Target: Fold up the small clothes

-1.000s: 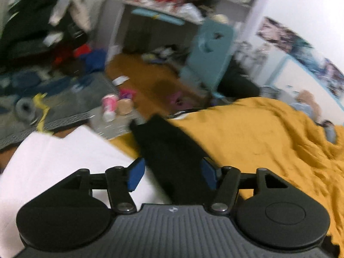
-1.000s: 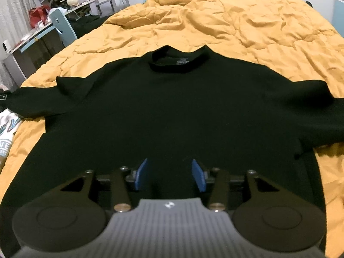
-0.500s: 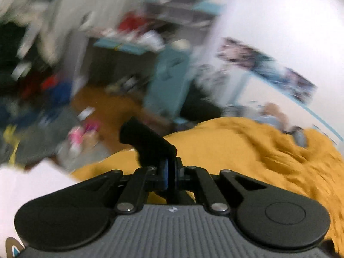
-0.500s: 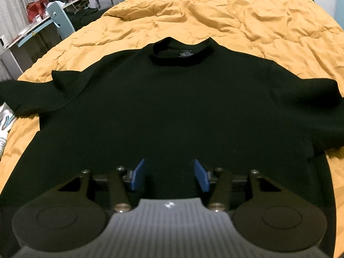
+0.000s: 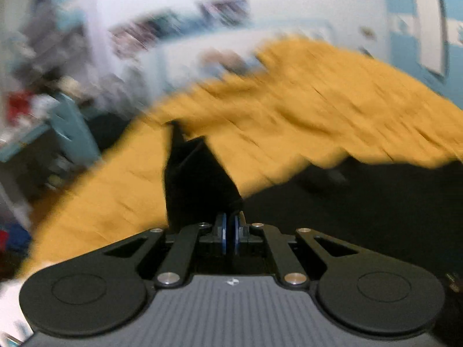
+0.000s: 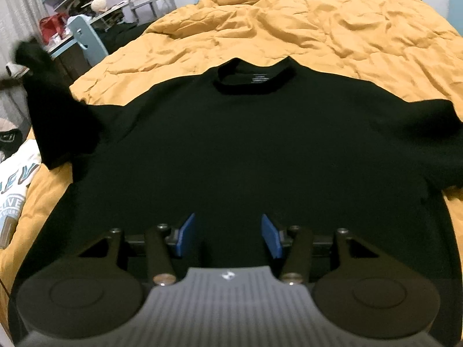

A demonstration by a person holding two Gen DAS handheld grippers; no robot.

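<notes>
Black T-shirt on the yellow bed cover
Left gripper pinches its lifted sleeve; right gripper hangs open above. Neck label unreadable.

Only partial lettering reads
At the left edge of my right wrist view, a white garment shows teal letters, roughly "EV" and "IVE"; the black shirt's neck label is too small.

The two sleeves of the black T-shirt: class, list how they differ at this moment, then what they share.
The left sleeve is lifted off the yellow duvet; the right sleeve lies flat on it. The left sleeve is pinched by the shut left gripper; the right sleeve is untouched, since the right gripper hangs open over the hem. Both are short and black.
</notes>
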